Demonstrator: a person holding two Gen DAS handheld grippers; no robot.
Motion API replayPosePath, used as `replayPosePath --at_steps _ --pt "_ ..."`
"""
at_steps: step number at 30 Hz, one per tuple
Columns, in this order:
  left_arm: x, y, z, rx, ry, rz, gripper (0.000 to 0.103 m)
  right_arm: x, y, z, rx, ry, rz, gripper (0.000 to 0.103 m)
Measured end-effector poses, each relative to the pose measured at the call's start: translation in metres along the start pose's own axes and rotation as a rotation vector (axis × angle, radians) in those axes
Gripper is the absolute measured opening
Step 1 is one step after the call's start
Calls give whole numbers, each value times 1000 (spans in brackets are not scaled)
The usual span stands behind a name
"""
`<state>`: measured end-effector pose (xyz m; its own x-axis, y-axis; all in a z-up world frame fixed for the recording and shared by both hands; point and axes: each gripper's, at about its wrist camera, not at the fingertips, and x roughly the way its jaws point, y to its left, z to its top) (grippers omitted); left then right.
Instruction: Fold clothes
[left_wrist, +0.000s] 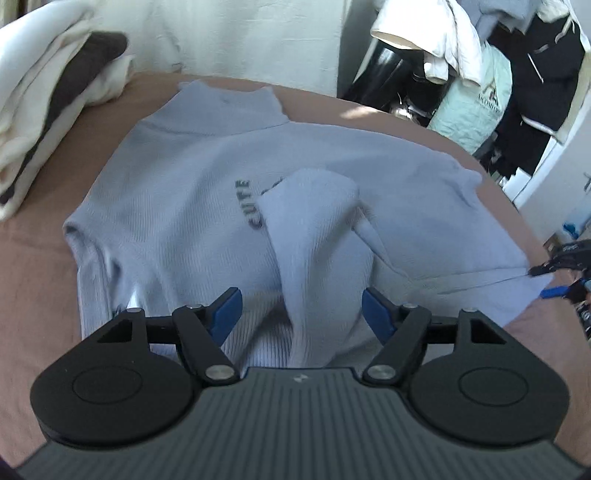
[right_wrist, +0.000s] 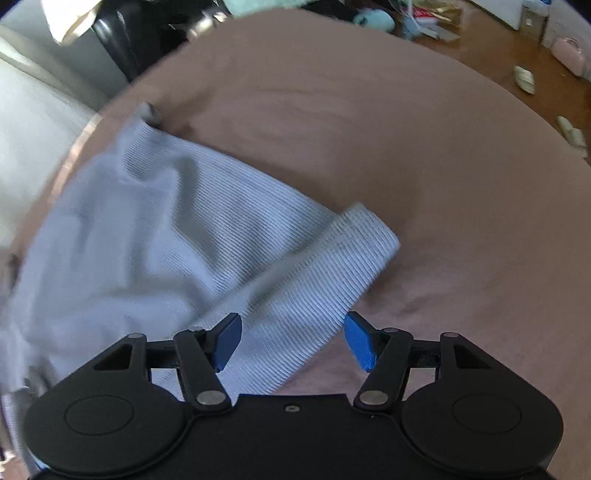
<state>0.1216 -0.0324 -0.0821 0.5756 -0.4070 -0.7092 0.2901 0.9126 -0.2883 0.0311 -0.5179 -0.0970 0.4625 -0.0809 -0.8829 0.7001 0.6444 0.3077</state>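
A light blue ribbed sweater with dark lettering lies flat on the brown bed cover. One sleeve is folded across its front and runs between the open jaws of my left gripper. My right gripper is open just above the other sleeve, whose ribbed cuff lies on the brown cover. The right gripper also shows in the left wrist view at the sweater's right edge.
A stack of folded white and dark brown clothes sits at the back left of the bed. Hanging clothes and bags crowd the right beyond the bed edge. A wooden floor with small items lies past the bed.
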Motion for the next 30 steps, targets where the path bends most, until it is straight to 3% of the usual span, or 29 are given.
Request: replayPosePath --at_steps 3,7,10,12,14,15,16,17,18,19,22,27,30 --pt "24 0 3 -13 57 -13 73 3 2 6 -14 -12 5 67" --pt "37 7 -19 -31 106 -109 79 10 6 13 -47 -26 17 68" --pt "38 7 -21 -12 63 -82 79 26 10 9 -123 9 -56 69" --pt "38 10 -21 -45 11 -103 77 34 10 4 -129 9 -94 69" --pt "34 2 -27 -32 -45 -94 22 36 9 1 -110 -22 -100 69" --pt "32 -2 -30 -22 -74 -87 4 36 11 0 -113 -46 -103 67" --pt "30 -7 -34 -11 -102 -80 4 36 12 -1 -150 -75 -116 62" --pt "27 -11 -37 -1 -130 -74 4 37 16 -2 -220 -105 -148 42" --pt "25 -15 -41 9 -158 -67 4 39 20 -3 -300 -142 -191 9" --pt "19 -22 -42 48 -189 -47 4 39 24 -4 -378 -184 -232 1" --pt "-3 -38 -45 150 -272 7 4 27 18 -11 -401 -282 -224 0" --pt "-20 -26 -47 84 -305 -5 4 6 6 -23 -317 -387 -165 0" --pt "-30 -10 -46 19 -274 -60 4 -10 13 -24 -340 -415 -163 0"
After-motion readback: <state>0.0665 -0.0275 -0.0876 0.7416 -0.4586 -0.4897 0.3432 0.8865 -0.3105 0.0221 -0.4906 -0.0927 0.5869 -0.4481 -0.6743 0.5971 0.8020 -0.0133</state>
